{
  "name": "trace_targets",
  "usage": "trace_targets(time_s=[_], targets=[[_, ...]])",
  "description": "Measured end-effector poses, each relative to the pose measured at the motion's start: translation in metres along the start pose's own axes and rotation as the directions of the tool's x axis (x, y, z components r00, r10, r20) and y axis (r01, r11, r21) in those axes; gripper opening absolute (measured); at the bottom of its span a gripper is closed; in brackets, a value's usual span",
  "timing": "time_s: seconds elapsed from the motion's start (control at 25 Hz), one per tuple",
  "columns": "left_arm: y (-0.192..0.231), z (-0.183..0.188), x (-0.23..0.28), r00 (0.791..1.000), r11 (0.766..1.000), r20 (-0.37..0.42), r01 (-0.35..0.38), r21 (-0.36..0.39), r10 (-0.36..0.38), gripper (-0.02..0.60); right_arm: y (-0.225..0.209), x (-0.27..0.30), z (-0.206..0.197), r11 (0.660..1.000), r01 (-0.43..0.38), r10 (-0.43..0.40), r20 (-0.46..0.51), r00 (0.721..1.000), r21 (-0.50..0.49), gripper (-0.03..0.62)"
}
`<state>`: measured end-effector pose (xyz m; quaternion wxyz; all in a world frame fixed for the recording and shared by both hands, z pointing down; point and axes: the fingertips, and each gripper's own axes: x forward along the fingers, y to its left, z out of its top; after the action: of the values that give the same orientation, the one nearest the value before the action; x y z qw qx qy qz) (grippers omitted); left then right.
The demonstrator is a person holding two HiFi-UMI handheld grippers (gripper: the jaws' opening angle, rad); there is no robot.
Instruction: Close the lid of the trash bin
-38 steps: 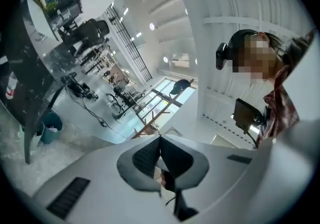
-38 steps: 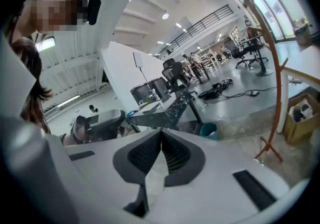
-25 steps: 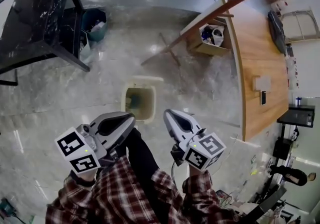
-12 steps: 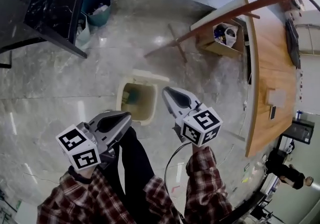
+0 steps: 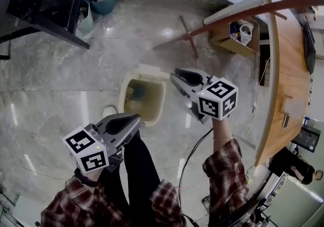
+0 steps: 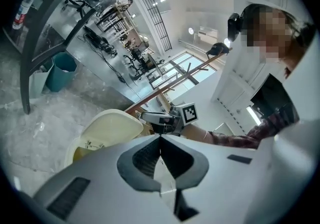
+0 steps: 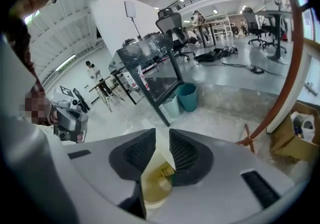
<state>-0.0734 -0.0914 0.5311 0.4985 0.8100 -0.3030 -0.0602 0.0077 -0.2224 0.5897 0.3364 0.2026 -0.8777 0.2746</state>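
Trash bin [image 5: 123, 98] stands on the grey floor [image 5: 61, 94] just ahead of the person's feet. Its cream lid [image 5: 153, 71] is tipped up at the far edge, so the inside is open to view.

Over the last second the right hand-held gripper [image 5: 175, 75] has travelled forward from beside the body. Its tips now sit at the bin's far right corner, close to the raised lid, though contact cannot be made out. This looks like the reach that comes before pushing the lid down, so the closing itself is not yet begun.

The right arm is stretched out, its plaid sleeve [image 5: 223, 162] extended and the marker cube facing up. In the right gripper view its jaws stand a little apart, with nothing between them. Only the bin's yellowish inside shows through the gap.

The left hand-held gripper [image 5: 135, 118] has stayed back, low beside the dark trouser leg [image 5: 144, 165] and near the bin's near rim. Its jaws are pressed together on nothing.

In the left gripper view the lid [image 6: 112, 124] stands up.
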Motion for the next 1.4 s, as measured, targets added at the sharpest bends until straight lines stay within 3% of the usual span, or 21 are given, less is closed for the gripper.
trace_targets(time_s=[0.16, 0.4, 0.76, 1.08, 1.4], targets=[[0.013, -0.003, -0.002, 1.0, 1.0, -0.003, -0.019, -0.013, 0.019, 0.011, -0.005, 0.015, -0.013, 0.999, -0.043, 0.043, -0.064, 0.997, -0.001, 0.075], [0.028, -0.001, -0.005, 0.999, 0.999, 0.019, -0.028, -0.031, 0.028, 0.012, -0.001, 0.018, -0.018, 0.991, -0.112, 0.119, -0.095, 0.988, 0.076, 0.075], [0.028, -0.001, -0.004, 0.999, 0.999, 0.032, -0.023, -0.037, 0.025, 0.011, 0.029, 0.014, -0.041, 0.987, -0.159, 0.158, -0.21, 0.965, 0.012, 0.075], [0.029, -0.022, -0.005, 1.0, 0.998, -0.008, -0.02, -0.051, 0.02, 0.011, 0.091, 0.02, -0.104, 0.975, -0.209, 0.174, -0.312, 0.934, -0.081, 0.075], [0.06, -0.075, 0.0, 0.995, 0.994, -0.092, -0.051, -0.099, 0.042, 0.011, 0.121, 0.045, -0.185, 0.985, -0.169, 0.153, -0.305, 0.94, -0.028, 0.075]])
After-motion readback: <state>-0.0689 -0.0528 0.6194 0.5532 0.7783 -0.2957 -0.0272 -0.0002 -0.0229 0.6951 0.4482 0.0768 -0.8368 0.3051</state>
